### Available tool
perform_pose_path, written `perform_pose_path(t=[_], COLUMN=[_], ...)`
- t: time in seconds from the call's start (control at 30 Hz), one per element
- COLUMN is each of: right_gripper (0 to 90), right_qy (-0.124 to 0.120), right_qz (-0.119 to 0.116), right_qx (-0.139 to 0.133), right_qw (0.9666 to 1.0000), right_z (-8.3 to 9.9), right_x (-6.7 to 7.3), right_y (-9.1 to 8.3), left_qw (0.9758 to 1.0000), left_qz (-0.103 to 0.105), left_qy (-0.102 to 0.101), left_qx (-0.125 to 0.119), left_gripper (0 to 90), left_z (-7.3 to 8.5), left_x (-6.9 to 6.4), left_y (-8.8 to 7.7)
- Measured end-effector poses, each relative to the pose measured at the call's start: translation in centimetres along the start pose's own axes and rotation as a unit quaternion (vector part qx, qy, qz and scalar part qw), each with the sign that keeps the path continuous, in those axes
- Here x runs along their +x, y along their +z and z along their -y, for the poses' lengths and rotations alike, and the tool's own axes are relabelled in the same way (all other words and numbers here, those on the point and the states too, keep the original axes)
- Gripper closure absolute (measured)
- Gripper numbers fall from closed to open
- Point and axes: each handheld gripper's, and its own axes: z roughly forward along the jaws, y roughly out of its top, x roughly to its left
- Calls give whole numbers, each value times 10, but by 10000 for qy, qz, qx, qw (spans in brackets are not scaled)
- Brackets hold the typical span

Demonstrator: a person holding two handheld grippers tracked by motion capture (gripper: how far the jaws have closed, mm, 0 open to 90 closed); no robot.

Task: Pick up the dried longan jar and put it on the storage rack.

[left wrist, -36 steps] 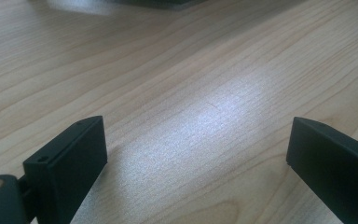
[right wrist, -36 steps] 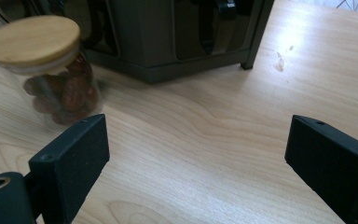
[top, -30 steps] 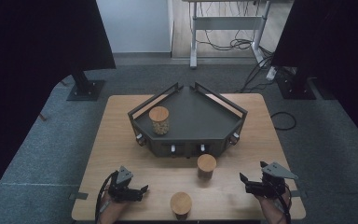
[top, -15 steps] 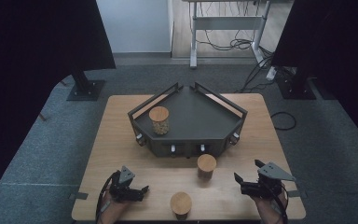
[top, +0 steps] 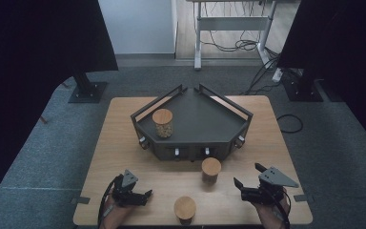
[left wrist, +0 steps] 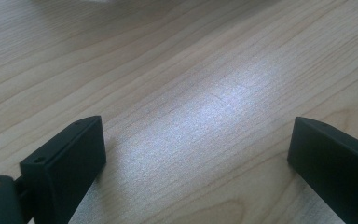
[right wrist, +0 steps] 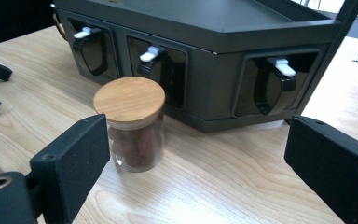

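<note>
The right gripper (top: 248, 184) hovers low over the table (top: 114, 138) with its jaws spread wide and nothing between them, pointed toward the jar (right wrist: 130, 123) that stands just in front of the tray (top: 190, 125). The likely trouble, to my eye, is that the jar sits close to the tray's front wall, where white-tipped levers (right wrist: 151, 53) stick out. If the gripper comes in too deep or too high, a jaw could knock a lever or catch the wooden lid instead of the glass and tip the jar. The glass looks smooth, so a grip that is off-centre might let it twist out.

In the right gripper view the jar stands at about eleven o'clock from the gap between the jaws, nearer the left jaw and a little beyond it, not yet between them. In the high view it lies at about ten o'clock from that gripper, near but apart.

The left gripper (top: 138, 195) is also released, jaws wide over bare wood. A second jar (top: 185, 208) stands at its three o'clock near the table's near edge, and a third jar (top: 162, 122) sits on the tray at twelve.
</note>
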Motion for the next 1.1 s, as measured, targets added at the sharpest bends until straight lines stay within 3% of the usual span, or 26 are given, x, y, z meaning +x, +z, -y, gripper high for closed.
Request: perform_pose_path(t=[0.6, 1.1], right_gripper=[68, 76], right_qy=[-47, -123], right_qz=[-68, -272], right_qx=[-87, -136], right_qw=[9999, 9995], right_z=[1, -3], right_x=[15, 23], right_y=[0, 1], left_qw=[10000, 10000], left_qz=[-1, -1], left_qy=[9, 2], left_qx=[7, 0], left_gripper=[39, 39], left_z=[0, 0], left_x=[0, 0], left_y=[0, 0])
